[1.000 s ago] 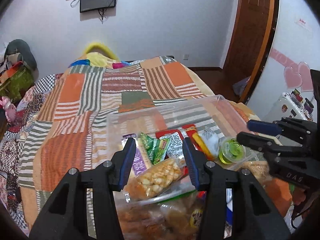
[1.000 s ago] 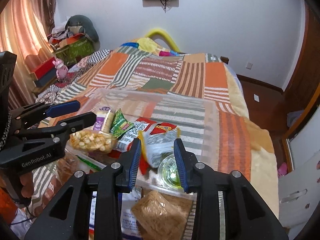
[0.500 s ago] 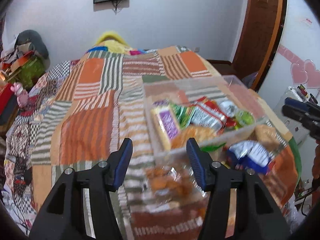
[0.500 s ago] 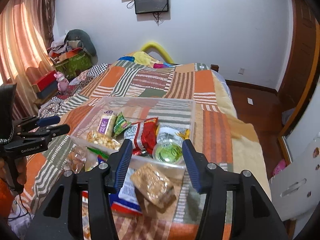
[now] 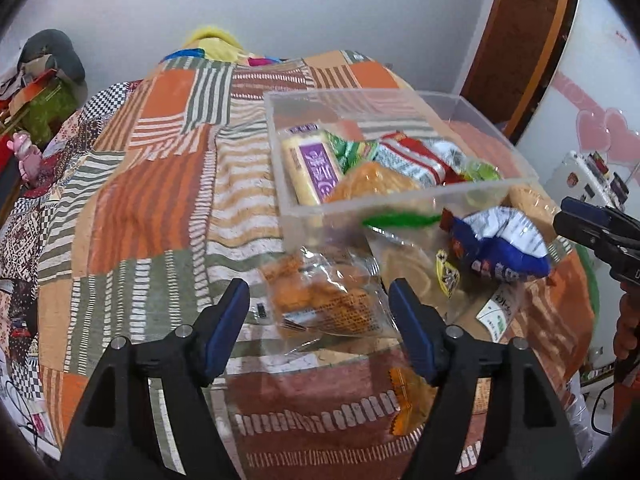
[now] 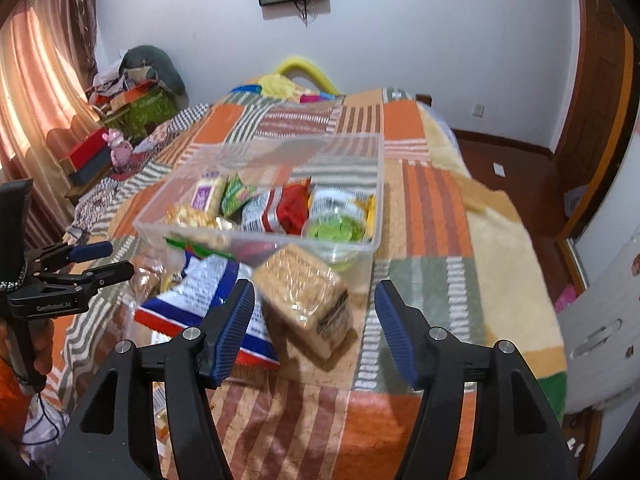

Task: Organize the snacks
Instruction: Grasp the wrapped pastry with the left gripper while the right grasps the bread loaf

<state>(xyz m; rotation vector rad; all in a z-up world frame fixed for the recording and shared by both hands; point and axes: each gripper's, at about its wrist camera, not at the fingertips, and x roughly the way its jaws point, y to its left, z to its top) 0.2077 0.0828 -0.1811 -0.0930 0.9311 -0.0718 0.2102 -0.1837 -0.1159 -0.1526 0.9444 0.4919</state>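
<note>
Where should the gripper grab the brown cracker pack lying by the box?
Probably across the two long sides of the cracker pack, coming down from above. It lies tilted on the blanket, its near corner between the open fingers of the right gripper. Its far end leans against the clear box, so that end gives no room.

a patchwork bed point(image 5: 152, 208) carries a clear bin point(image 5: 396, 204), loose snack packets point(image 5: 328, 300) just beside it.
</note>
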